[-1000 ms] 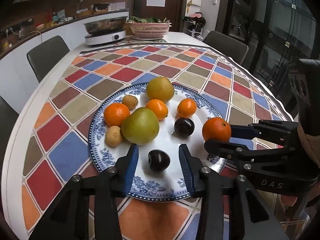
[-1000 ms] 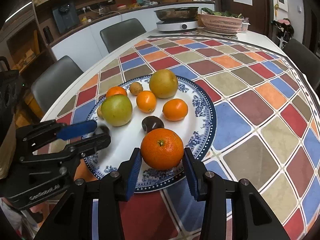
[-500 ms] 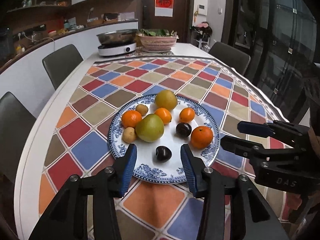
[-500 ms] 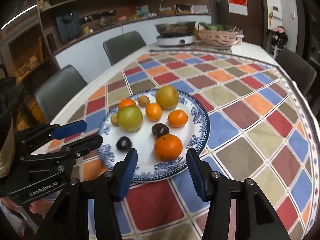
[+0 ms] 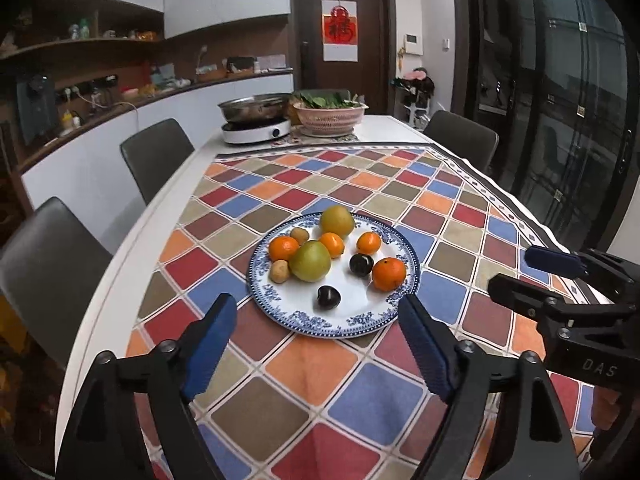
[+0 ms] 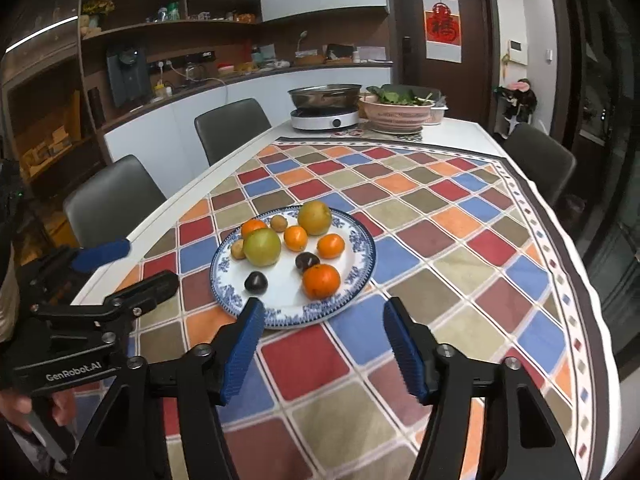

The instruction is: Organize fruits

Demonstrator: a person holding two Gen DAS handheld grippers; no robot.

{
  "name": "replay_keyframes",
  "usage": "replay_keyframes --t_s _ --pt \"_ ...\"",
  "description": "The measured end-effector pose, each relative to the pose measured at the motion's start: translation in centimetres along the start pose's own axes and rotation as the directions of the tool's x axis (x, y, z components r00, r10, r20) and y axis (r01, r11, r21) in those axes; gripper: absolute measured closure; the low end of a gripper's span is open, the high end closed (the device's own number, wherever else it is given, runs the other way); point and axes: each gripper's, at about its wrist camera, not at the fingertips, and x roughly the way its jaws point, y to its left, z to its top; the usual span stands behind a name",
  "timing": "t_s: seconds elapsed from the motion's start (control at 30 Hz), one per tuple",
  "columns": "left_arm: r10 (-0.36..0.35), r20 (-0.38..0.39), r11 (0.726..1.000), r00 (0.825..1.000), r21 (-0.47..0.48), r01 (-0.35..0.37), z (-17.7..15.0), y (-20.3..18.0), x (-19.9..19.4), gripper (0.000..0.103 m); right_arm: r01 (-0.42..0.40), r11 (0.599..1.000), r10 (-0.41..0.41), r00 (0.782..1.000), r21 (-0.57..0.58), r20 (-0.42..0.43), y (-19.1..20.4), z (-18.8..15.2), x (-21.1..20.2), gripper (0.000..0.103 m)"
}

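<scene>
Near the blue-rimmed plate [image 5: 412, 280] of fruit, my left tongs [image 5: 316, 346] and right tongs [image 6: 322, 350] hang above the table [image 6: 448, 264], both spread wide, holding nothing.

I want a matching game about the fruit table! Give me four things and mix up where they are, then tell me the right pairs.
Things:
1. biggest orange
2. dark plum
3. silver pan
4. pink basket

Places:
A. on the white cooker at the far end of the table
B. full of green leaves, beside the cooker
C. on the plate, alone nearest the front rim
D. on the plate's right side, next to the other dark plum

Pairs: 1-D, 2-C, 3-A, 4-B
</scene>
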Motion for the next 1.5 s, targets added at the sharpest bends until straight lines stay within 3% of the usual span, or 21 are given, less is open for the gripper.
replay_keyframes --t_s 0.33,0.97,1.5 --pt "0.048 0.046 0.999 0.998 0.008 -0.049 -1.3 -0.7 -4.4 0.001 0.046 0.998 -0.048 0.998 0.035 0.041 0.4 -2.1 -4.5 0.028" --pt "0.052 0.103 0.998 0.993 0.027 -0.055 -3.6 -2.6 -10.3 0.0 0.095 0.994 -0.1 0.99 0.052 0.098 1.2 -5.7 -10.6 0.026" --pt "0.062 0.129 0.998 0.99 0.013 -0.065 -4.8 -2.6 -12.8 0.0 0.103 0.994 -0.107 0.984 0.039 0.141 2.3 -6.7 -13.2 0.026"
